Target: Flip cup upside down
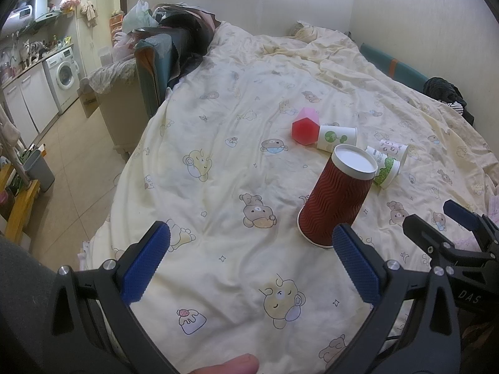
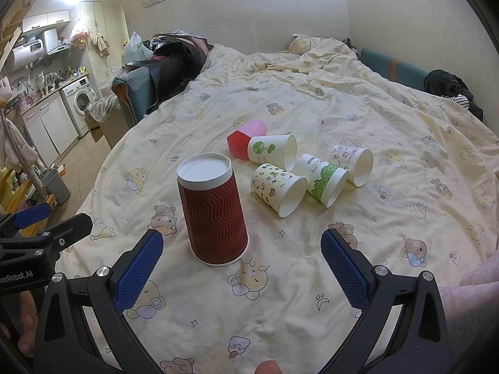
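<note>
A red ripple-wall paper cup (image 2: pixel 213 212) stands upside down on the bedspread, its white base facing up; it also shows in the left wrist view (image 1: pixel 338 199). My right gripper (image 2: pixel 241 249) is open and empty, its blue fingers just in front of the cup on either side. My left gripper (image 1: pixel 249 244) is open and empty, left of the cup, with its right finger (image 1: pixel 355 265) close to the cup's rim. The right gripper also shows in the left wrist view (image 1: pixel 436 224).
Several paper cups lie on their sides behind the red one: a tree-print cup (image 2: pixel 273 151), a cartoon cup (image 2: pixel 277 188), a green-band cup (image 2: pixel 322 179), a pink-print cup (image 2: pixel 354 163). A red-and-pink faceted cup (image 2: pixel 246 138) lies beside them. The bed's left edge (image 2: pixel 103 168) drops to the floor.
</note>
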{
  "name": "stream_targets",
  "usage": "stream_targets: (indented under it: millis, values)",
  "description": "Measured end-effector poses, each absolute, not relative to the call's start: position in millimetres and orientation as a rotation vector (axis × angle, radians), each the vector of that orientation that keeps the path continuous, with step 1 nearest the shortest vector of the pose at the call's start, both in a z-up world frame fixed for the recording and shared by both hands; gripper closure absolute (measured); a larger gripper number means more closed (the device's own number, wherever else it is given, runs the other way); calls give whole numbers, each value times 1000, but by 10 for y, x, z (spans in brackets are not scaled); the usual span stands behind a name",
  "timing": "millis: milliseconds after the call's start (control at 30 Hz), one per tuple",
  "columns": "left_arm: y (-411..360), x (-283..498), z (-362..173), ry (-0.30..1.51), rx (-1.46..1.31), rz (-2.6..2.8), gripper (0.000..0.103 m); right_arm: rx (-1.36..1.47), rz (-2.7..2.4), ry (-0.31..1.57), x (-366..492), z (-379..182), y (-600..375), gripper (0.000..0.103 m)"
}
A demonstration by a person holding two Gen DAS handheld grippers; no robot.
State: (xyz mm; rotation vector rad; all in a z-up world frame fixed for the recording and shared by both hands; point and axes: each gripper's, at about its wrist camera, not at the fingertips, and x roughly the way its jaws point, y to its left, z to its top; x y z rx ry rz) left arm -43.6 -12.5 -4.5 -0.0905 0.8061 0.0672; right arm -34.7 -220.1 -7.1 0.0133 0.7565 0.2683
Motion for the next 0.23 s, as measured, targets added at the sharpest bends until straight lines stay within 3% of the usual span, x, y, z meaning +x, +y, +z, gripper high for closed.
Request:
stream_targets:
  millis: [233]
  values:
    - [-123, -432, -49, 806, -88, 72, 0, 13, 268, 757, -347, -70, -2200, 0]
